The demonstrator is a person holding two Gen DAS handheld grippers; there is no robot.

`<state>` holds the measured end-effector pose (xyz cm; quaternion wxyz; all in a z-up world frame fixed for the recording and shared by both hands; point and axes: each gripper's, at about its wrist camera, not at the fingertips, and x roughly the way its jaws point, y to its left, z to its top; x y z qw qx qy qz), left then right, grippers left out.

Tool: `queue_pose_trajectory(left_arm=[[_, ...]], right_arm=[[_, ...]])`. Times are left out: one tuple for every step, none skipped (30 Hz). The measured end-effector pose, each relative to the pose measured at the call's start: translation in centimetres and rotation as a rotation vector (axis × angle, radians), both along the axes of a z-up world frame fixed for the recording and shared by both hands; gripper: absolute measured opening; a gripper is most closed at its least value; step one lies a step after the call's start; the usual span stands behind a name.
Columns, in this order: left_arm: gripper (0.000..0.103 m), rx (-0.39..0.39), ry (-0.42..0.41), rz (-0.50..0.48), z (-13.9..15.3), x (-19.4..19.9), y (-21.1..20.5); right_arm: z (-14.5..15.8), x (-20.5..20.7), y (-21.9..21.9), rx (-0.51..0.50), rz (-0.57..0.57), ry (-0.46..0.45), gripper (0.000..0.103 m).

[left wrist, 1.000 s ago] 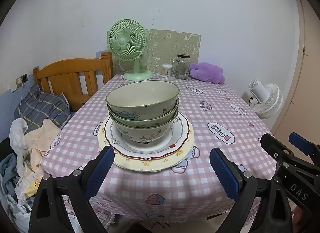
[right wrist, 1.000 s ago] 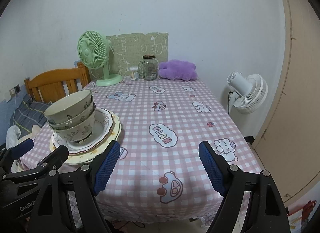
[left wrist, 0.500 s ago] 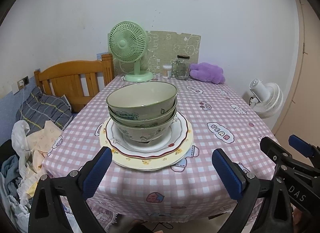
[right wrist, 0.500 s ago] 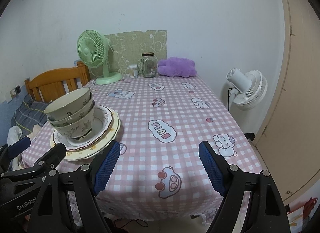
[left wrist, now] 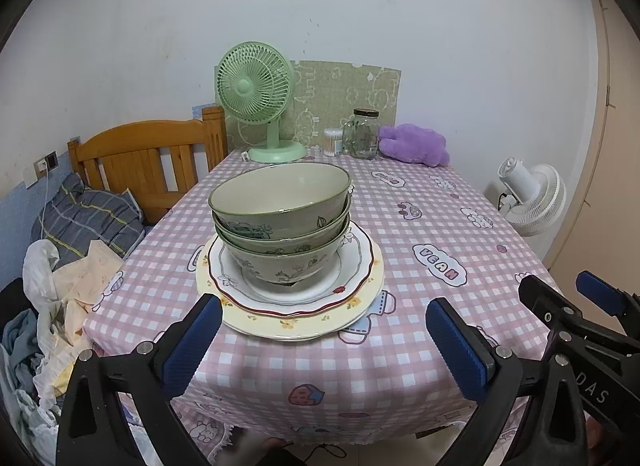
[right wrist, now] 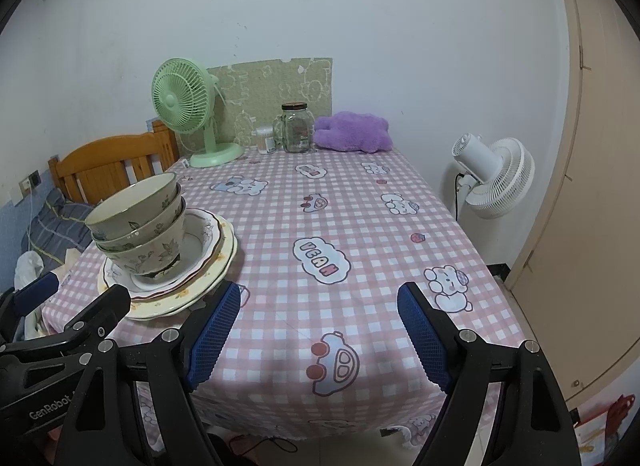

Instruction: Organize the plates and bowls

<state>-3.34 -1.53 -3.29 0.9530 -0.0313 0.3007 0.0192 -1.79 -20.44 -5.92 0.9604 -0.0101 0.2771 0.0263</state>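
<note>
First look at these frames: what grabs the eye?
The three stacked green floral ceramic bowls on nested scalloped plates, near the front left edge of the pink checked tablecloth. Behind them, at the wall, stands the mint-green desk fan; both tongs hang open and empty.

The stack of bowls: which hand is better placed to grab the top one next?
Probably the left gripper: its open fingers frame the bowl stack dead ahead. The right gripper faces bare tablecloth.

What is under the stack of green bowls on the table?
The three nested green bowls stand on a white plate with a red rim, which lies on a cream floral plate. The plate centres are covered; further plates cannot be ruled out.
</note>
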Motion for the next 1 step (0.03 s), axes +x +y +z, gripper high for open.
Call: queue_pose_trajectory(left_arm=[[0.102, 0.001, 0.001, 0.002, 0.0, 0.0, -0.01]], right_arm=[[-0.01, 0.0, 0.02, -0.001, 0.001, 0.001, 0.083]])
